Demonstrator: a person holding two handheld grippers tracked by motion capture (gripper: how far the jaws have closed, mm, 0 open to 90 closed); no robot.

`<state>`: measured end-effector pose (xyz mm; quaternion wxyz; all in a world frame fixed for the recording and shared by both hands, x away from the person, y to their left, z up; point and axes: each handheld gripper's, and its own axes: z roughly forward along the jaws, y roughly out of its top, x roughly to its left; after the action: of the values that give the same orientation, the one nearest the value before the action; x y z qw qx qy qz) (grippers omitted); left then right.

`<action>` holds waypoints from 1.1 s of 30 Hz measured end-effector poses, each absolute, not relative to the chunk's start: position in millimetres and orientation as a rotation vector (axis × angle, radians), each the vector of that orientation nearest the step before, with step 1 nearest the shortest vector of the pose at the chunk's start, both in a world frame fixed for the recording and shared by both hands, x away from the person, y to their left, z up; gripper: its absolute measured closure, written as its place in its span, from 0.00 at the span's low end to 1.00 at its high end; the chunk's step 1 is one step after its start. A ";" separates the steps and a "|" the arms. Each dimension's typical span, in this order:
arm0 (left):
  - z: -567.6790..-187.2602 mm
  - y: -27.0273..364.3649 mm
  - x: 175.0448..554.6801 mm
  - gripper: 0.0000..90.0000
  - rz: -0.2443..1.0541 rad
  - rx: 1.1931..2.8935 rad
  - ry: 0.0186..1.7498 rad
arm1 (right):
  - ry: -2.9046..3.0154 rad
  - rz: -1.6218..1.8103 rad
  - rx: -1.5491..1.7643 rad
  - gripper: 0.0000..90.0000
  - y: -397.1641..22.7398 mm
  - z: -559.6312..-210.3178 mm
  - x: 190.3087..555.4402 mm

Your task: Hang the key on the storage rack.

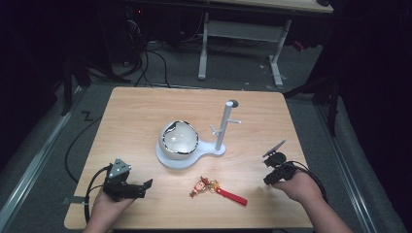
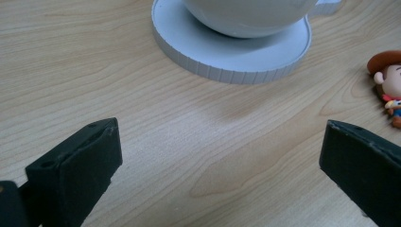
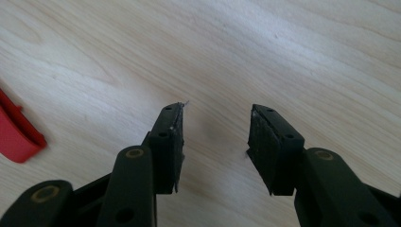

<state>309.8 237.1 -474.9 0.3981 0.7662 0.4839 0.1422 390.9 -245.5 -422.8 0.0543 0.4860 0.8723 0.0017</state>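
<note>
Left gripper (image 1: 145,185), lower left, gapes wide over bare wood. Right gripper (image 3: 215,130) (lower right) is half-spread, grasping nothing; the cowboy keychain (image 1: 214,189) lies between them.

High view: fixed overhead, facing forward and down, takes in the whole tabletop (image 1: 145,111). Left gripper view: low, close to the wood, facing the white stand base (image 2: 227,56), toy figure (image 2: 390,82) at right edge; both shared with the high view. Right gripper view: close, looking down, red strap (image 3: 14,135) at left edge.
</note>
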 end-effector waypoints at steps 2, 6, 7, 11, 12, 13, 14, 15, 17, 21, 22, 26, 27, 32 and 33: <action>-474.1 239.1 310.6 0.01 0.357 1.930 1.227 | 2.655 -0.077 1.447 0.62 -244.0 -419.9 392.5; -475.6 242.0 311.9 0.01 0.307 1.879 1.246 | 2.666 -0.148 1.431 0.62 -243.2 -413.3 393.4; -477.2 241.5 312.1 0.01 0.299 1.887 1.248 | 2.677 -0.169 1.434 0.61 -243.0 -412.6 392.6; -477.8 239.0 315.8 0.01 0.280 1.940 1.241 | 2.689 -0.216 1.361 0.58 -240.0 -408.9 389.2; -475.7 238.4 316.0 0.01 0.288 1.938 1.233 | 2.691 -0.204 1.330 0.58 -240.0 -406.7 388.3; -473.8 238.1 316.3 0.01 0.294 1.931 1.229 | 2.696 -0.202 1.327 0.58 -239.6 -404.8 386.4; -472.7 238.4 316.6 0.01 0.290 1.920 1.227 | 2.708 -0.196 1.310 0.58 -239.5 -402.9 385.0; -472.9 238.6 316.6 0.01 0.281 1.912 1.229 | 2.719 -0.187 1.292 0.58 -239.4 -401.0 383.9; -474.8 238.1 315.9 0.01 0.277 1.926 1.230 | 2.731 -0.182 1.303 0.58 -236.8 -398.5 382.5; -478.0 236.0 315.8 0.01 0.271 1.948 1.223 | 2.754 -0.181 1.253 0.58 -224.8 -398.6 382.2; -477.7 235.2 316.7 0.01 0.271 1.949 1.219 | 2.754 -0.185 1.235 0.58 -221.7 -398.6 382.3; -478.0 233.2 315.4 0.01 0.256 1.931 1.226 | 2.803 -0.170 1.195 0.56 -207.8 -400.1 380.5; -478.9 232.3 314.2 0.01 0.252 1.941 1.221 | 2.814 -0.176 1.185 0.55 -204.6 -400.9 380.1; -476.6 232.6 315.2 0.01 0.267 1.954 1.206 | 2.842 -0.124 1.121 0.51 -179.4 -403.3 379.2; -476.6 233.2 316.1 0.01 0.256 1.938 1.211 | 2.851 -0.126 1.110 0.51 -176.4 -405.0 378.9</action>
<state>316.1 233.2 -476.6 0.4085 0.7692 0.4807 0.1017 378.9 -176.4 -405.0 0.0397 0.3623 0.9303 -0.0411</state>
